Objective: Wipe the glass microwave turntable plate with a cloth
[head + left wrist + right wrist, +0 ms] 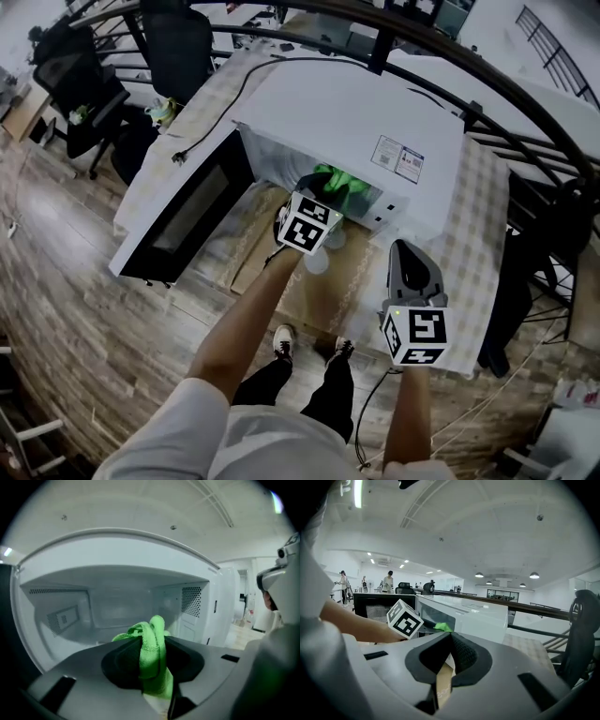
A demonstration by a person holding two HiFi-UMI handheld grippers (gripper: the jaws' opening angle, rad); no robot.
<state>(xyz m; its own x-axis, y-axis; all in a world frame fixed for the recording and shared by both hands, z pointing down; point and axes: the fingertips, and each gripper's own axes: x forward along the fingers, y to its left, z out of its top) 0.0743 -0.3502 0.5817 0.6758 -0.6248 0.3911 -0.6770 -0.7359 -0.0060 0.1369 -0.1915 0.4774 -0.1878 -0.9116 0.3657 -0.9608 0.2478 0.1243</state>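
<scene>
**Office desk: green cloth held inside the open microwave**

Wooden floor [75, 309] and black office chairs [178, 47] surround a desk [487, 216] covered with a checked cloth. On this desk stands a white microwave [356, 122]. Its door [183, 220] is swung fully open to the left, and a black power cable [225, 108] runs from the back of the microwave across the desk. A brown cardboard sheet [309, 295] lies on the desk in front of the oven.

The left gripper [151, 639] is reaching into the mouth of the microwave. Its black fingers [124, 663] are pressed together on a bright green cloth [157, 625]. The cloth is folded between them and stands out past the tips, toward the white cavity. From the head view, the cloth is just inside the opening, at the right side of it.

The glass turntable plate cannot be made out with certainty: the floor of the cavity is pale and blurred behind the cloth.

The right gripper [449, 639] hangs in the air in front of the microwave, to the right of the left one and well apart from it. Its fingers [464, 656] are closed against each other and nothing is between them.
</scene>
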